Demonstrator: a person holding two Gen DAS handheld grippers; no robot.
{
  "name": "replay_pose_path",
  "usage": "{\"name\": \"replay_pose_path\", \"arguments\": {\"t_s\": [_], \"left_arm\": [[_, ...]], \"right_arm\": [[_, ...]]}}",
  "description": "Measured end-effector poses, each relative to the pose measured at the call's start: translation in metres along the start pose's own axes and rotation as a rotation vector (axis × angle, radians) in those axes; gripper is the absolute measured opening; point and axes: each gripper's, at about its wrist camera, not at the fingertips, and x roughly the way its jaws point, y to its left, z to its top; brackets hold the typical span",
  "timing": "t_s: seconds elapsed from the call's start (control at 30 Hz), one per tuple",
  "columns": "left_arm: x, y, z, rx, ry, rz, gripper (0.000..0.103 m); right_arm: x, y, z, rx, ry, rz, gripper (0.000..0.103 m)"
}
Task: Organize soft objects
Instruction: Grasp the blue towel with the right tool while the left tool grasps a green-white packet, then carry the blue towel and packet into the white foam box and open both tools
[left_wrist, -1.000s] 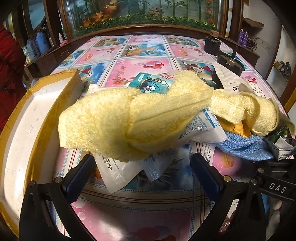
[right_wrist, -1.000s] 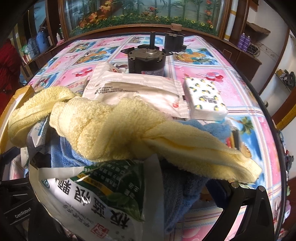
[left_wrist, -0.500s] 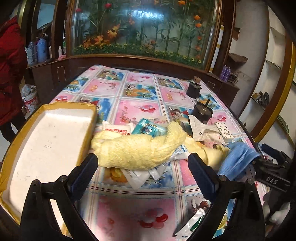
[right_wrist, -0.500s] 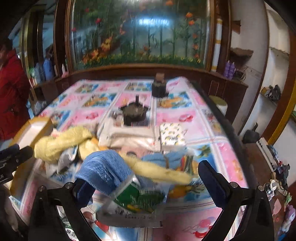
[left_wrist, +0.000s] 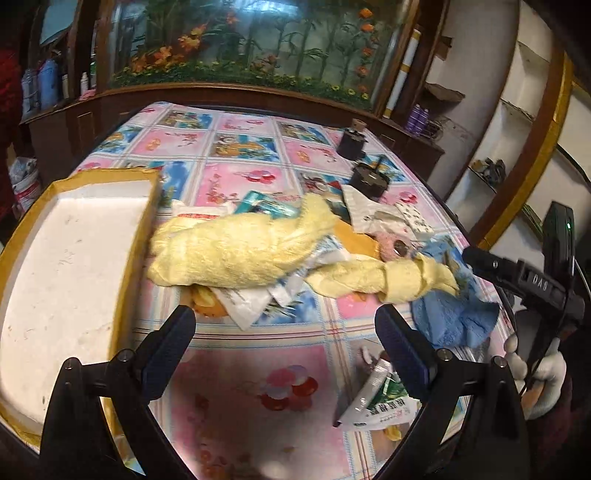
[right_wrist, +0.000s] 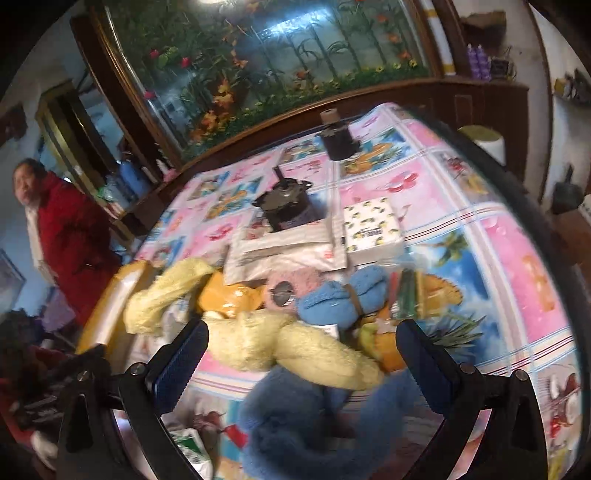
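Both grippers hang above the heap with jaws spread wide and empty, the left gripper (left_wrist: 284, 343) facing the fluffy yellow towel (left_wrist: 236, 254) at its 12 o'clock, probably lined up for a pick. The shallow white foam tray (left_wrist: 66, 266), at 9 o'clock, looks like the destination, while the right gripper (right_wrist: 301, 363) frames a plush blue cloth (right_wrist: 295, 417) under a twisted yellow towel (right_wrist: 288, 347)

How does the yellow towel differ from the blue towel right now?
The yellow towel is pale, long and twisted, stretched across the packets; the blue towel is darker and bunched in a heap at the table's near right edge. The yellow one's end lies over the blue one. Both are fluffy, and neither is gripped.
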Motion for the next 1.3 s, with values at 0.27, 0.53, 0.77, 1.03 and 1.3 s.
{"name": "replay_pose_path", "arguments": {"t_s": [0.27, 0.53, 0.77, 1.03, 1.3], "left_arm": [[0.016, -0.066, -0.031, 0.259, 0.087, -0.124, 0.098], [0.043, -0.075, -0.046, 0.281, 0.207, -0.169, 0.053], [0.037, -0.069, -0.048, 0.251, 0.205, -0.192, 0.024], [0.026, -0.05, -0.04, 0.174, 0.172, -0.222, 0.024], [-0.02, -0.018, -0.013, 0.071, 0.048, -0.259, 0.024]], "right_arm": [[-0.028, -0.004, -0.005, -0.016, -0.026, -0.025, 0.102], [-0.026, 0.01, -0.028, -0.186, 0.122, -0.034, 0.102], [0.006, 0.064, -0.049, -0.524, 0.259, -0.123, 0.088], [0.016, 0.073, -0.056, -0.591, 0.33, -0.175, 0.035], [-0.039, 0.077, -0.028, -0.469, 0.228, -0.081, 0.033]]}}
